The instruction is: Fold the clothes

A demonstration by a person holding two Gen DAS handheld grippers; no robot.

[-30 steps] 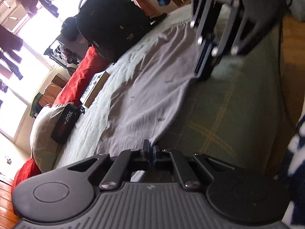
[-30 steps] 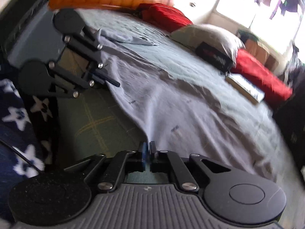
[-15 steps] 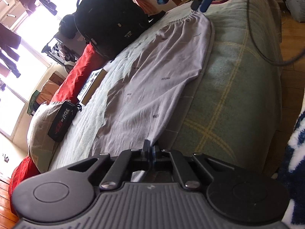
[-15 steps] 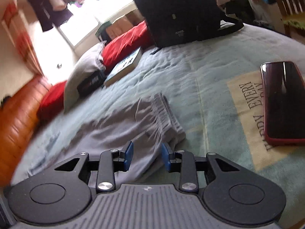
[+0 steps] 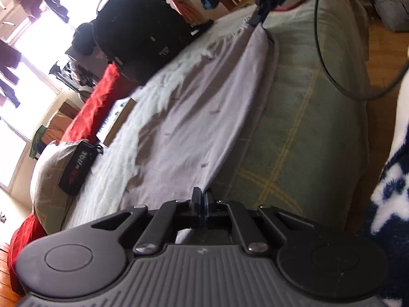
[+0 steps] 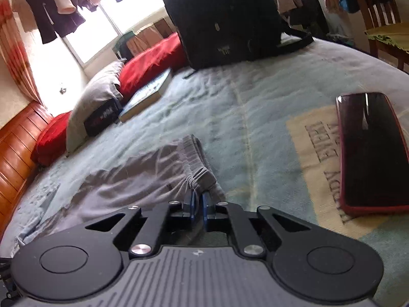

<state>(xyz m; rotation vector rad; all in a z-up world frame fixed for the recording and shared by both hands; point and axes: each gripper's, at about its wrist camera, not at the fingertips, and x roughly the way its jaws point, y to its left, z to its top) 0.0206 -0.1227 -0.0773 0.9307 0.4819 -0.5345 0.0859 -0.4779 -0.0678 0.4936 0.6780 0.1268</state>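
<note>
Across the bed (image 5: 301, 117) the grey trousers (image 5: 199, 107) lie stretched, long axis running from one gripper to the other. At the hem end, the left gripper (image 5: 202, 195) is closed on the cloth. At the waistband (image 6: 202, 176), beside the phone (image 6: 370, 153), the right gripper (image 6: 198, 199) pinches the elastic. Probably one end must travel along this axis toward the other.

Right tongs (image 6: 198, 199) pinch grey shorts' (image 6: 143, 176) waistband beside phone (image 6: 370, 151).

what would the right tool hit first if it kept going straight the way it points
The right tool is already shut on the grey shorts at the waistband; beyond it probably only the bedspread.
</note>
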